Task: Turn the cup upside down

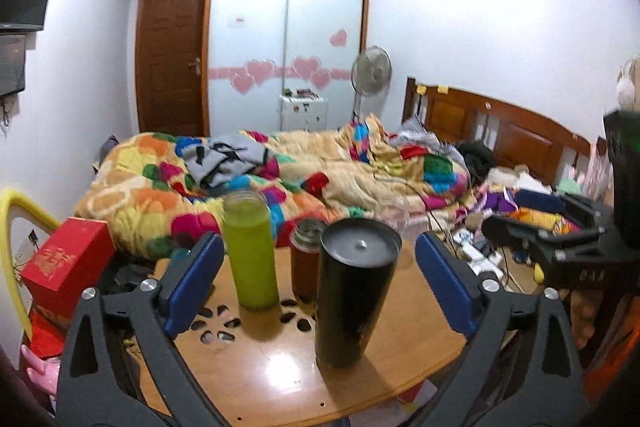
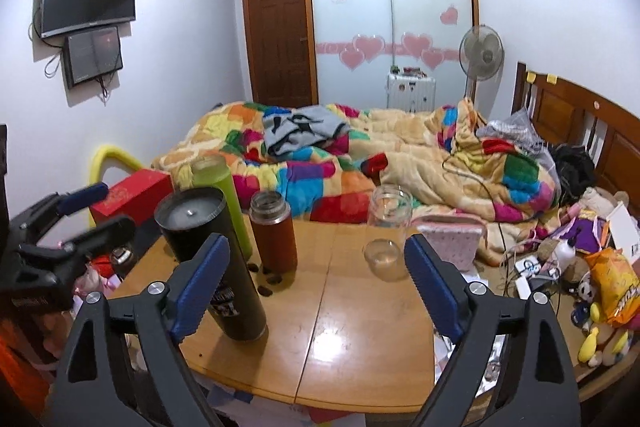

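A tall black cup (image 1: 354,291) stands on the wooden table (image 1: 420,331) with its closed base up. It also shows in the right wrist view (image 2: 216,263). My left gripper (image 1: 320,291) is open, its blue pads on either side of the black cup, not touching it. My right gripper (image 2: 316,287) is open and empty over the table (image 2: 360,347), to the right of the black cup. A clear glass jar (image 2: 386,233) stands upright beyond the right gripper. The right gripper also shows at the right edge of the left wrist view (image 1: 560,243).
A green bottle (image 1: 250,251) and a brown thermos (image 1: 306,255) stand behind the black cup. A red box (image 1: 66,263) sits left of the table. A bed with a colourful quilt (image 2: 360,167) lies beyond. Clutter and cables (image 2: 580,267) lie to the right.
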A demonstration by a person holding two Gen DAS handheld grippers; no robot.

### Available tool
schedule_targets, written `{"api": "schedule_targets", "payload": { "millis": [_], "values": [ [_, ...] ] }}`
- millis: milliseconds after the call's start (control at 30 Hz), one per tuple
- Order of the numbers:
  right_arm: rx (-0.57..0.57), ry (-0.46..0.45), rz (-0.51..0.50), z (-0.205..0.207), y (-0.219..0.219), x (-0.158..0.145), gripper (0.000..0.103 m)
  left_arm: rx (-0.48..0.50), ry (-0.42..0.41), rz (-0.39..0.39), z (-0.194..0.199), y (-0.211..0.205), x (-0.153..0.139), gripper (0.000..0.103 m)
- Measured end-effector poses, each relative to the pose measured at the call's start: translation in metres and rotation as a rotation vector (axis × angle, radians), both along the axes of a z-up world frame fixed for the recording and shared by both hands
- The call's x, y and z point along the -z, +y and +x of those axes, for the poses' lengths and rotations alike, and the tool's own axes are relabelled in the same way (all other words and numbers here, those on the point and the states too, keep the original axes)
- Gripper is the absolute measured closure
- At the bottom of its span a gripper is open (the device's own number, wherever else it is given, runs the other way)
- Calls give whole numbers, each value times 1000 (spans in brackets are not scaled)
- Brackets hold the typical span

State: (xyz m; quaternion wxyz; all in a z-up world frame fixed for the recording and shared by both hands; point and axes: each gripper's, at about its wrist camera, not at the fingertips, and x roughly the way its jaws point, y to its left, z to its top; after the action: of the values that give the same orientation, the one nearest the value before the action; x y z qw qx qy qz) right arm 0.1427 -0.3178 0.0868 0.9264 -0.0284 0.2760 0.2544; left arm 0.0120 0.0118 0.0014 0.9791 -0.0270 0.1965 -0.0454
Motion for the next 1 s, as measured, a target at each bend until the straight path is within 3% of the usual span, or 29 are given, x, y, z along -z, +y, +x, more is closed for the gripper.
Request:
{"api": "schedule_targets", "payload": {
  "millis": [100, 467, 1000],
  "values": [
    [8, -27, 18, -5, 0, -10, 0, -28, -22, 9, -3, 3, -10, 0],
    [23, -28, 94, -10, -1, -19, 0, -52, -36, 6, -4, 1, -11, 0],
    [33, -48, 100, -13, -3, -24, 0, -43, -65, 24, -6, -9, -11, 0]
  ]
}}
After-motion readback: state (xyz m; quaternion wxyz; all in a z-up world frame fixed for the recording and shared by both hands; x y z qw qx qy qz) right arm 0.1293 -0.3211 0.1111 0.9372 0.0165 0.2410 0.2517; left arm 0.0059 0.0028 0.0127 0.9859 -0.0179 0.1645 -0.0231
